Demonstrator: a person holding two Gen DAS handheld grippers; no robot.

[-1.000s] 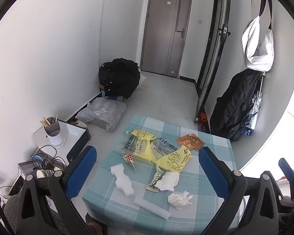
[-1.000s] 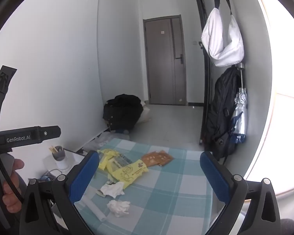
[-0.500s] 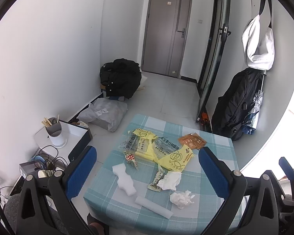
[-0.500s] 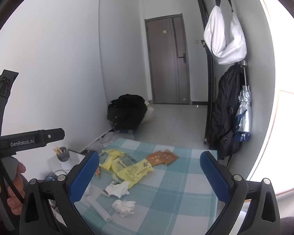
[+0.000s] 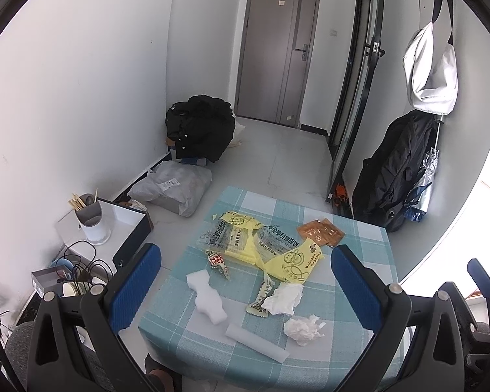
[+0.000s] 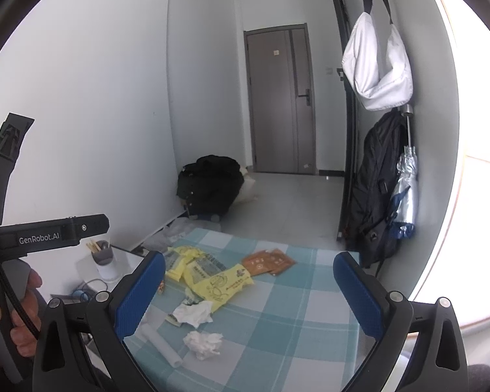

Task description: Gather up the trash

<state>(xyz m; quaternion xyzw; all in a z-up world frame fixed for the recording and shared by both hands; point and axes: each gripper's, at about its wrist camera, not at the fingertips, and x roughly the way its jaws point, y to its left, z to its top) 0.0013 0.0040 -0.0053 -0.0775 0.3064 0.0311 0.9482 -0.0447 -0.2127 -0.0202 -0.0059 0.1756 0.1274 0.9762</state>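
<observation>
I hold my left tongs (image 5: 245,271) wide and empty above the near edge of the table (image 5: 359,238), and my right tongs (image 6: 248,281) are just as wide, gripping nothing, over its right half. The trash lies spread on the checked cloth: yellow wrappers (image 5: 290,261) in the middle, orange sachets (image 5: 320,231) beyond them toward the far right corner, a crumpled tissue (image 5: 284,299) just this side of the yellow, a second tissue ball (image 5: 305,326) nearer me, a white foam piece (image 5: 207,294) to the left and a white paper strip (image 5: 256,341) close to the near edge. My left hand (image 6: 19,313) shows at the edge of the right view, around the other handle
</observation>
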